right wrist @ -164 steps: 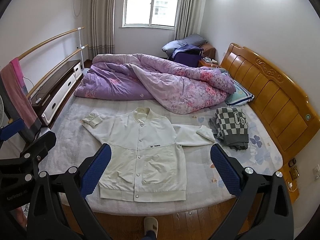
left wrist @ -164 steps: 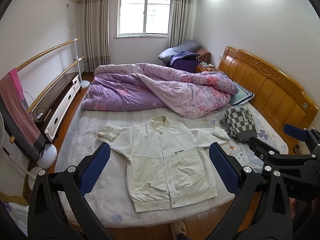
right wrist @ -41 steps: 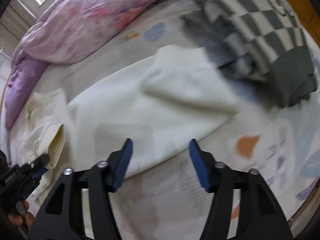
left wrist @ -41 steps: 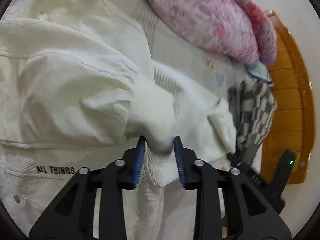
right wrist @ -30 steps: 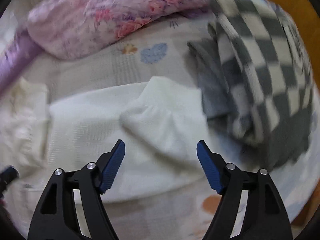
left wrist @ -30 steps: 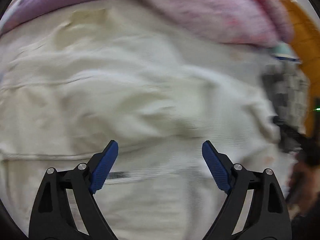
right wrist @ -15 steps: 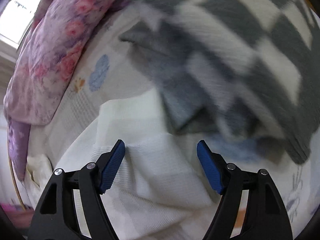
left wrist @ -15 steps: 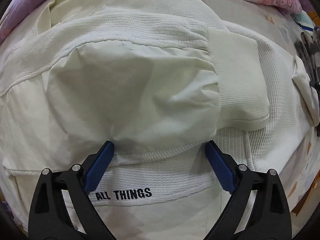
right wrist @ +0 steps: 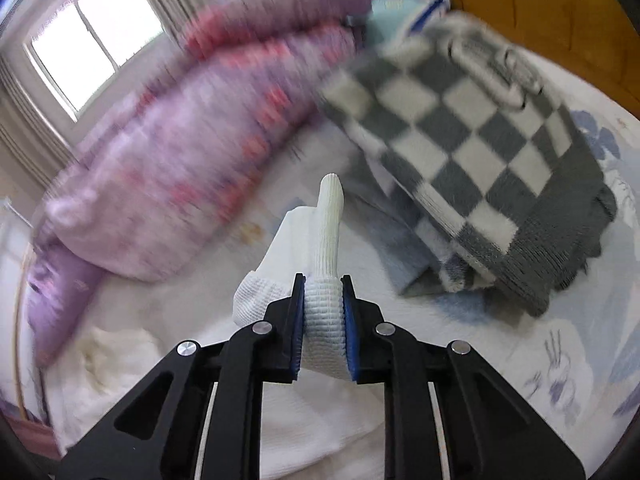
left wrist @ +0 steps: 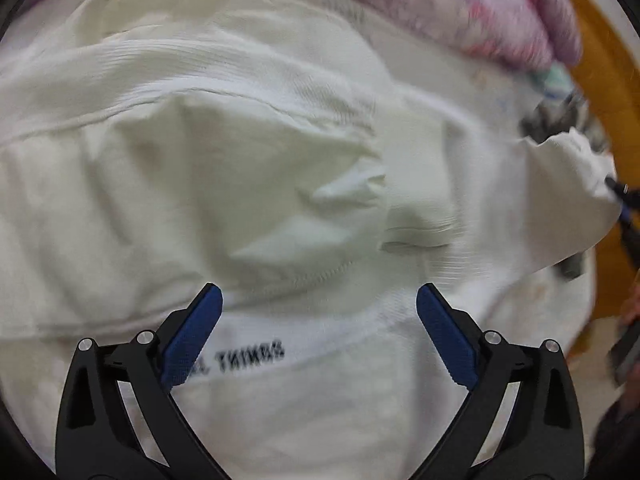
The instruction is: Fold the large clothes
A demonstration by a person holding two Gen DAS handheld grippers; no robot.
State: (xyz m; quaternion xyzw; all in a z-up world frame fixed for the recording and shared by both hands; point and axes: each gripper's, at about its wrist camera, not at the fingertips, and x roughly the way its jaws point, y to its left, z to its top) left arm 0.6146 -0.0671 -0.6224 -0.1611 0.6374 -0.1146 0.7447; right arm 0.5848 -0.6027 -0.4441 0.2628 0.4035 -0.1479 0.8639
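A cream-white jacket (left wrist: 224,168) lies front up on the bed, its left sleeve folded across the chest. My left gripper (left wrist: 318,320) is open and empty, just above the chest near the black lettering (left wrist: 250,356). My right gripper (right wrist: 323,312) is shut on the ribbed cuff (right wrist: 329,240) of the jacket's right sleeve and holds it lifted off the sheet. That lifted sleeve also shows in the left wrist view (left wrist: 568,184) at the far right.
A grey-and-white checkered garment (right wrist: 480,152) lies folded just right of the held cuff. A purple floral quilt (right wrist: 192,140) is bunched behind the jacket. The wooden headboard (right wrist: 540,8) runs along the right. The bed sheet (right wrist: 560,360) has pale blue prints.
My right gripper has closed on the right sleeve cuff and raised it. My left gripper stays open over the chest and has shifted slightly; the view is blurred with motion.
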